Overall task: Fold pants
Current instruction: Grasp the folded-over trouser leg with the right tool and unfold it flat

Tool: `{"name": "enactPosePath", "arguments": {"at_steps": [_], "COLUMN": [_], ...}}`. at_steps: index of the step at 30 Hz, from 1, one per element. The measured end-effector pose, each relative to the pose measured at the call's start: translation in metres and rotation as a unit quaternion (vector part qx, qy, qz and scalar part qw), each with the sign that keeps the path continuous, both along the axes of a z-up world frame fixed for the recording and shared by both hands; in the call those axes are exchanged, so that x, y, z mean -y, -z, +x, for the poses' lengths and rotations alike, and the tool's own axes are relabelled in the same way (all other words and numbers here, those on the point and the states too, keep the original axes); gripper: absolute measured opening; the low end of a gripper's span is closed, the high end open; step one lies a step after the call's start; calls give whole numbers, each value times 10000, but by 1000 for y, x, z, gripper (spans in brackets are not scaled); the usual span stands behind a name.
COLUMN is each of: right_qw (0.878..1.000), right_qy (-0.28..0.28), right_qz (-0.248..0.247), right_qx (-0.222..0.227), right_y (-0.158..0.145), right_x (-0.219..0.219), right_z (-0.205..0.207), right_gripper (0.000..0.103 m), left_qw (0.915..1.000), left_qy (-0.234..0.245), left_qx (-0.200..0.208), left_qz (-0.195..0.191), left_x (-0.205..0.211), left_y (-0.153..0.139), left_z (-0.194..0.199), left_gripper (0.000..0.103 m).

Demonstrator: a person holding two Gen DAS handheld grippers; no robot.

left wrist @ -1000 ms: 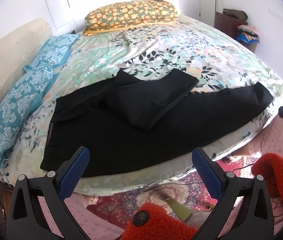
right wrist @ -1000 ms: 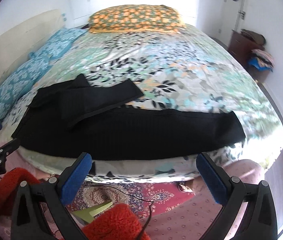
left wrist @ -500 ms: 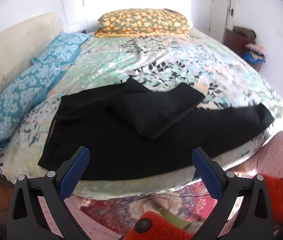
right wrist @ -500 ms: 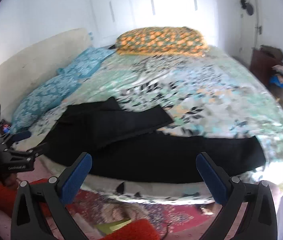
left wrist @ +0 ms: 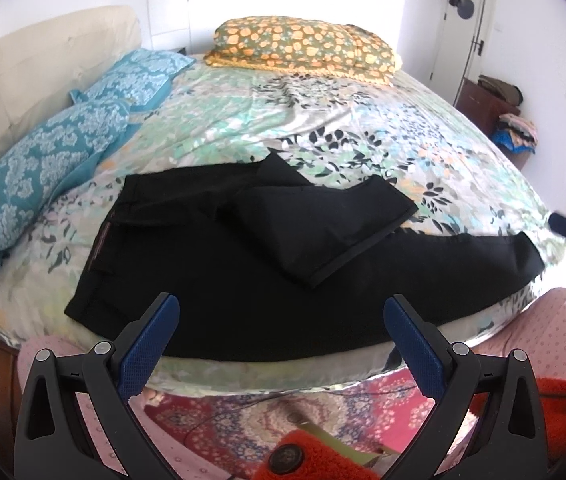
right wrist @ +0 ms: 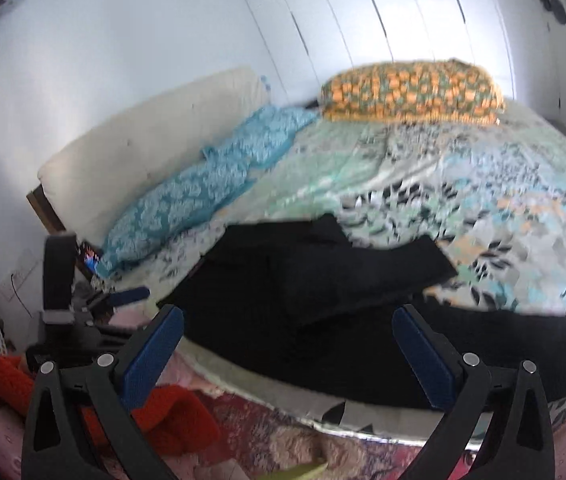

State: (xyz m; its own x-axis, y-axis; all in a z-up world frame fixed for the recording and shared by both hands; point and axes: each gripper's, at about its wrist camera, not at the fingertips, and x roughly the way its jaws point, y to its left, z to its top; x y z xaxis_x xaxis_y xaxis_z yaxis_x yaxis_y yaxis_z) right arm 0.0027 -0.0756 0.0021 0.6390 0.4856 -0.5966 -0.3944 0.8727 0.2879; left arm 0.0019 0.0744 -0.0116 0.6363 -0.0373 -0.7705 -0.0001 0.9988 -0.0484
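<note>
Black pants (left wrist: 243, 280) lie along the near edge of the bed, waistband to the left, one long leg stretching right. The other leg (left wrist: 323, 220) is folded back over the upper part. My left gripper (left wrist: 281, 308) hangs open just off the bed's edge, in front of the pants, holding nothing. In the right wrist view the same pants (right wrist: 323, 300) lie ahead and my right gripper (right wrist: 287, 320) is open and empty above the bed edge. The left gripper (right wrist: 95, 304) shows at that view's left.
The bed has a floral cover (left wrist: 363, 128), two blue pillows (left wrist: 43, 168) on the left and an orange patterned pillow (left wrist: 303, 48) at the far end. A cream headboard (left wrist: 23, 68) runs along the left. A dresser with clothes (left wrist: 503, 120) stands at the right wall. A patterned rug (left wrist: 283, 412) lies below.
Both grippers have risen and moved toward the bed. The right wrist view has swung left, now taking in the headboard, the wall and the left gripper. The pants have not moved.
</note>
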Motion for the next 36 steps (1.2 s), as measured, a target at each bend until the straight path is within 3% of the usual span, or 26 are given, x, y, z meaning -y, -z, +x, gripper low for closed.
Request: {"name": "enactPosePath", "arguments": {"at_steps": [5,9,12,15,17,23,25,26,29,36], "right_qw": [9940,9916,9885,9738,9654,9542,9484,9449,9387,9285], "right_qy": [-194,-190,-289,-9,-7,-45,-39,-13,25,-312], "right_qz": [-1057,-1266,-1245,-1261,-1237,-1347,-1376,-1384,-1328,-1478], "right_qx": [224,155,-806,-1892,-2296,-2672,-2857,-2967,-3183,-3392], "right_y": [-10,-23,11,67,100,147,162,170,186,208], "right_x": [2,33,55,78,86,77,74,73,73,62], "right_z": [29,92,175,248,292,371,389,399,414,432], "right_gripper": [103,103,103,102,94,91,86,78,69,60], "left_qw": [9999,9996,9994,9989,9984,9950,9938,9931,9920,9903], "left_qy": [-109,-232,-318,-444,-552,-929,-1005,-1041,-1092,-1012], "left_qx": [-50,-65,-72,-91,-125,-370,-469,-521,-623,-952], "left_qz": [-39,-114,-133,-117,-99,-74,-115,-126,-84,-28], "left_x": [-7,-13,-18,-24,-30,-48,-53,-55,-57,-52], "left_y": [4,6,6,7,8,19,23,26,31,47], "left_z": [1,2,2,1,1,7,11,14,19,30], "left_gripper": [102,102,102,102,102,102,102,102,102,102]}}
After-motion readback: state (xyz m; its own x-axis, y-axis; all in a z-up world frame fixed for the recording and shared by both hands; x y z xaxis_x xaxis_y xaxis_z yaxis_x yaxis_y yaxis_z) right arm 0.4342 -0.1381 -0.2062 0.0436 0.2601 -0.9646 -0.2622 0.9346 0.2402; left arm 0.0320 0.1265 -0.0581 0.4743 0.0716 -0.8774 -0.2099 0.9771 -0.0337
